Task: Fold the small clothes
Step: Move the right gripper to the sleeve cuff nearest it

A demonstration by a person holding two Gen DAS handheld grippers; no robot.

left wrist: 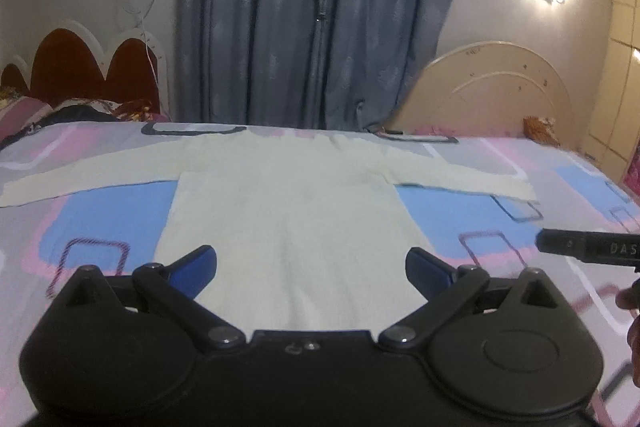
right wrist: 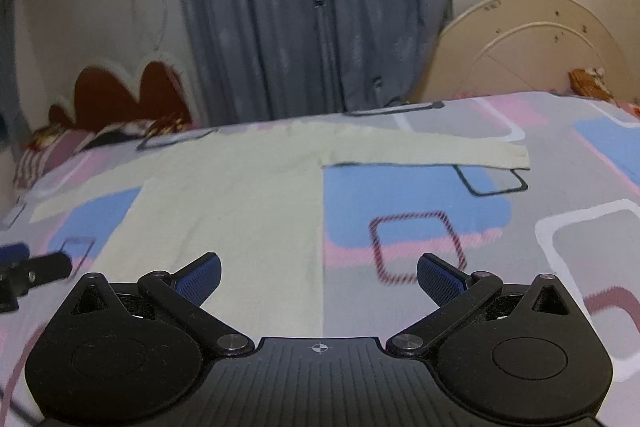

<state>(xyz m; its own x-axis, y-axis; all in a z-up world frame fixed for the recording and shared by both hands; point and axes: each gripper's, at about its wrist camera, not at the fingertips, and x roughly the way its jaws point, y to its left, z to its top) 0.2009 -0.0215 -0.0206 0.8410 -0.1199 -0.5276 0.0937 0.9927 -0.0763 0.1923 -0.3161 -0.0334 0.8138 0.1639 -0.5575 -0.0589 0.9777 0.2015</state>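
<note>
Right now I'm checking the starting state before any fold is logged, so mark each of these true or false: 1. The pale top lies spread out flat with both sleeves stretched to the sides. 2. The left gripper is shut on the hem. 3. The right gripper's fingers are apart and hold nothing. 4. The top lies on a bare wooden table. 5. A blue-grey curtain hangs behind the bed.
1. True: the pale top lies flat, sleeves out to both sides.
2. False: the left gripper is open, holding nothing.
3. True: the right gripper is open and empty.
4. False: it lies on a patterned bedsheet in pink, blue and grey.
5. True: the curtain hangs behind the bed.
</note>
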